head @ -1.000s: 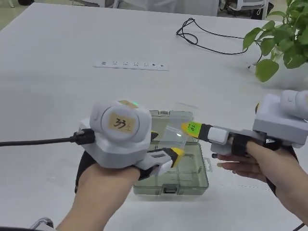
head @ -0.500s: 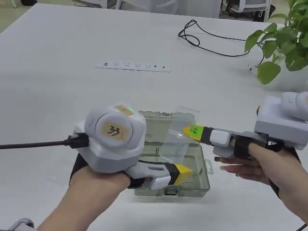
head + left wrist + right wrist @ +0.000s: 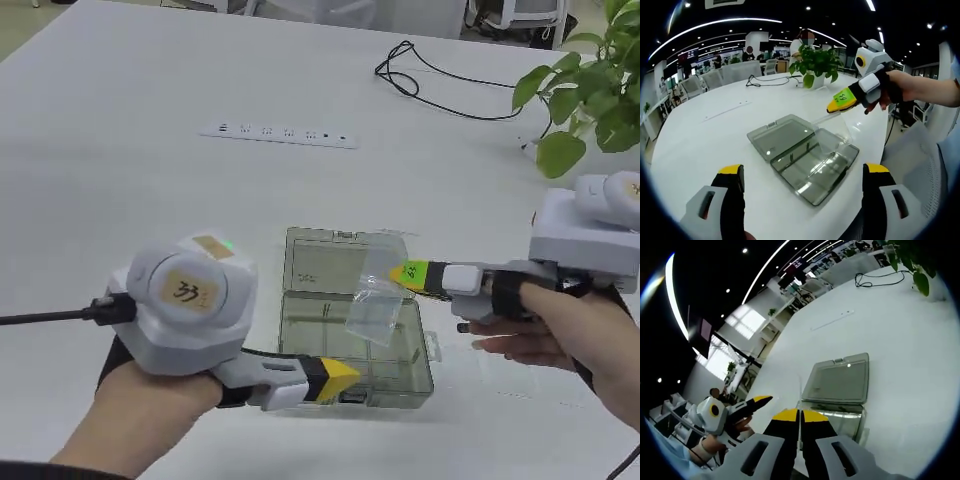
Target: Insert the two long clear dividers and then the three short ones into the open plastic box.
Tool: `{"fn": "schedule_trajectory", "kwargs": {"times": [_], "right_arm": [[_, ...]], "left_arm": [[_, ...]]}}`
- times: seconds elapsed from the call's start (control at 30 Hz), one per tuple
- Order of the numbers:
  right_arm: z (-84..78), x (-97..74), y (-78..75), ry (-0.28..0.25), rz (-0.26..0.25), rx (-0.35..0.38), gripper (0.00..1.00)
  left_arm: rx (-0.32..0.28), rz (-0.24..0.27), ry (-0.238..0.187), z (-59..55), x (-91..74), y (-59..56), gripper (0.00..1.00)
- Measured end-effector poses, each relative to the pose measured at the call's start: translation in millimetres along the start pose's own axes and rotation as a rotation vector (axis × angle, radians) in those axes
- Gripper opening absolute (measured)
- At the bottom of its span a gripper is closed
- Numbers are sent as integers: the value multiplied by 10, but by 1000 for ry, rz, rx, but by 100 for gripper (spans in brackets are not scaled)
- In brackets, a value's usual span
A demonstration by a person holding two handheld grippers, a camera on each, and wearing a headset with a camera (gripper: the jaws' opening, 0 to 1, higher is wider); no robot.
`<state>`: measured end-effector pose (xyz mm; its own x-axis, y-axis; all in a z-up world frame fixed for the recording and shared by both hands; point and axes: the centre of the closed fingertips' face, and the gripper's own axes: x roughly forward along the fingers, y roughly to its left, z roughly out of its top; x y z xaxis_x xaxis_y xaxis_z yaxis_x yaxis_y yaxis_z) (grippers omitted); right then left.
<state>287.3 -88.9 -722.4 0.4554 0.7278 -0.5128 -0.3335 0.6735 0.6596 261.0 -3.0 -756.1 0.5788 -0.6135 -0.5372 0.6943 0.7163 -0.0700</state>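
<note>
Right gripper (image 3: 408, 273) is pinched tight on a clear divider (image 3: 375, 310), holding it tilted just over the open plastic box (image 3: 320, 260) on the white table (image 3: 150, 200). Left gripper (image 3: 802, 170) sits by the box's near-left corner, jaws spread wide, nothing in them.

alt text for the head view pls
The right gripper holds a clear divider above an open plastic box on a white table. The left gripper is beside the box's near edge. A power strip and a plant sit farther back.
</note>
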Motion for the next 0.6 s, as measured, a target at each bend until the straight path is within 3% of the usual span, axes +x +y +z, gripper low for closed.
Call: {"fn": "schedule_trajectory", "kwargs": {"times": [0.27,0.4,0.53,0.6], "right_arm": [[20,13,-78,105,-86,-13,2],[40,34,-189,178,-132,-18,2],[-100,15,-236,293,-182,-12,2],[-120,24,-290,322,-195,10,2]], "left_arm": [[57,62,7,-88,-55,109,100],[62,87,1,-114,-73,145,100],[94,103,-6,-173,-100,172,100],[114,120,-17,-177,-124,193,100]]}}
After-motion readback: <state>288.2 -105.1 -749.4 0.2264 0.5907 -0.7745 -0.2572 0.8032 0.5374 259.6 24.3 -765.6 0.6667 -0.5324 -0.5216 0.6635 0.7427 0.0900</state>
